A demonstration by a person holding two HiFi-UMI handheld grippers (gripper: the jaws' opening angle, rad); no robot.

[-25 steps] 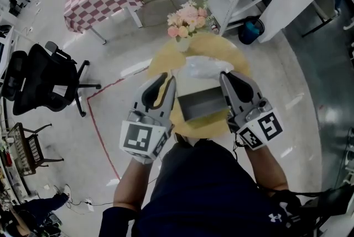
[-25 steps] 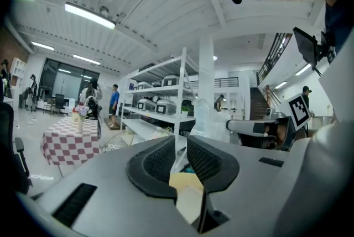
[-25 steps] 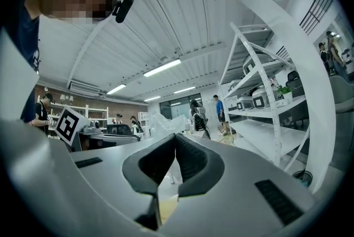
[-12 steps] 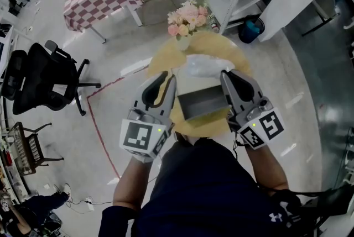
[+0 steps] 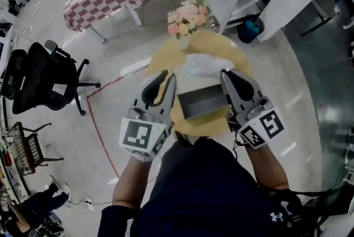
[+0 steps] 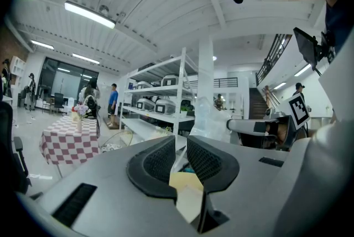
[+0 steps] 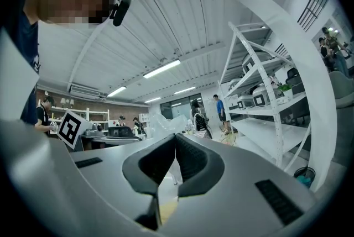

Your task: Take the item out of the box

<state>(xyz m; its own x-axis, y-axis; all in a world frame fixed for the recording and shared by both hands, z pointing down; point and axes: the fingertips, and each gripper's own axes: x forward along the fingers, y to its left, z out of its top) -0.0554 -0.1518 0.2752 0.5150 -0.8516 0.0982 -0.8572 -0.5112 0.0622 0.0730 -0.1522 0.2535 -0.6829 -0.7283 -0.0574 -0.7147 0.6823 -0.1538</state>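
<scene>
Head view shows almost nothing has moved: the left gripper (image 5: 168,79) and right gripper (image 5: 226,75) still flank the open box (image 5: 202,102) at frame centre, each with its jaws drawn together on nothing. The box looks empty, and a crumpled white bag (image 5: 203,66) lies just above it on the round table (image 5: 161,63), so the removal seems done.

Round yellow table (image 5: 218,45): flower vase (image 5: 182,42) at far-left edge, clear plastic bag (image 5: 204,66) mid-surface, grey box (image 5: 202,102) at near edge.
</scene>
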